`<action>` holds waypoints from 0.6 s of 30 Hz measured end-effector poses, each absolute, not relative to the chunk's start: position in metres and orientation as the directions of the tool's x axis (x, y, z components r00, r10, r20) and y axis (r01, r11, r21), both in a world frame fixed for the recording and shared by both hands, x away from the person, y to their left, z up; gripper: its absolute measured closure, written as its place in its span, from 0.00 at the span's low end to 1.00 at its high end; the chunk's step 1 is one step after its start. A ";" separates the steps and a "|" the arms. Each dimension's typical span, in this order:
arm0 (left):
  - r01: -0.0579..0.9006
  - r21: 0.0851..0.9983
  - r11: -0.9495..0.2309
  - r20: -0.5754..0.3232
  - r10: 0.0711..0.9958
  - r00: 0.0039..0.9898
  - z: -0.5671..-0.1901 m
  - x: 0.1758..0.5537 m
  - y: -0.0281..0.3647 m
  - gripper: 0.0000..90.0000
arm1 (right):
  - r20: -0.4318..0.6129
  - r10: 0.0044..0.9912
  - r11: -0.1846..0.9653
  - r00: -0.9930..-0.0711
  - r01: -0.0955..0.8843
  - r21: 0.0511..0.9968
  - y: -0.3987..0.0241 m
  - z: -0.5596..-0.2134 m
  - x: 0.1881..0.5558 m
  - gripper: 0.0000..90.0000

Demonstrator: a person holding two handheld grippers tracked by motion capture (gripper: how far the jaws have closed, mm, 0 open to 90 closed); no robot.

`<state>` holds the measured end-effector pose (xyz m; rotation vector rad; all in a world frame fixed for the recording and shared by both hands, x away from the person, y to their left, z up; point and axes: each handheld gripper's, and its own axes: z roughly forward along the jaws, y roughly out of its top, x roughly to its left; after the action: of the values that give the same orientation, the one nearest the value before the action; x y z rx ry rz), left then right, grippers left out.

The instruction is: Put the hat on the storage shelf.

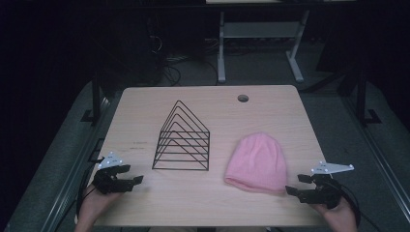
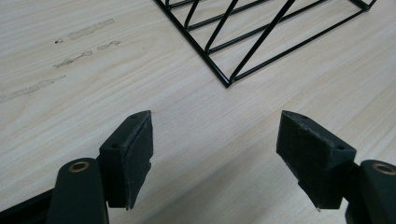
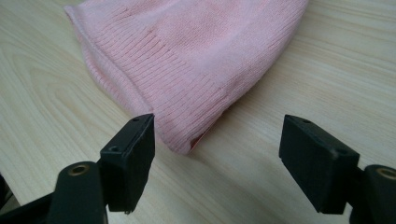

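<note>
Both claws hover wide and empty at the near edge of the pale wooden worktop (image 1: 203,203). The right claw (image 1: 296,184) sits just beside the ribbed brim corner of the soft pink knitted beanie (image 1: 257,163) — that hat lies flat on the right half, near the front edge. Best bet, I'd say: slide one jaw low under the brim corner and pinch both layers. The left claw (image 1: 135,180) waits near the black wire triangular file rack (image 1: 183,140) — keep clear of its corner. Open room lies between rack and beanie.
</note>
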<state>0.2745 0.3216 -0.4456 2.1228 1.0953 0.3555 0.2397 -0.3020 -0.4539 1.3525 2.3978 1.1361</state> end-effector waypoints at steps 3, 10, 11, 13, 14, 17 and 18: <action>0.604 0.696 -0.388 -0.078 0.795 0.602 -0.447 0.274 0.321 0.30 | 0.214 0.786 0.306 -0.581 0.665 0.681 -0.301 -0.455 0.241 0.29; 0.597 0.695 -0.401 -0.075 0.785 0.615 -0.446 0.272 0.321 0.30 | 0.205 0.785 0.312 -0.585 0.659 0.684 -0.298 -0.451 0.240 0.29; 0.597 0.695 -0.401 -0.075 0.785 0.615 -0.446 0.272 0.321 0.30 | 0.205 0.786 0.308 -0.583 0.658 0.688 -0.297 -0.451 0.241 0.28; 0.601 0.698 -0.389 -0.085 0.788 0.610 -0.447 0.272 0.322 0.30 | 0.211 0.788 0.298 -0.578 0.660 0.690 -0.296 -0.450 0.241 0.28; 0.601 0.698 -0.389 -0.085 0.788 0.610 -0.447 0.272 0.322 0.30 | 0.211 0.788 0.298 -0.578 0.660 0.690 -0.296 -0.450 0.241 0.28; 0.595 0.704 -0.388 -0.085 0.786 0.613 -0.447 0.272 0.323 0.30 | 0.202 0.788 0.309 -0.582 0.657 0.687 -0.295 -0.449 0.241 0.28; 0.596 0.703 -0.387 -0.086 0.786 0.613 -0.446 0.272 0.324 0.30 | 0.199 0.787 0.311 -0.585 0.654 0.690 -0.294 -0.447 0.241 0.27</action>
<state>0.2715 0.3239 -0.4463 2.1197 1.0823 0.3391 0.2414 -0.2944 -0.4475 1.3317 2.3972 1.1310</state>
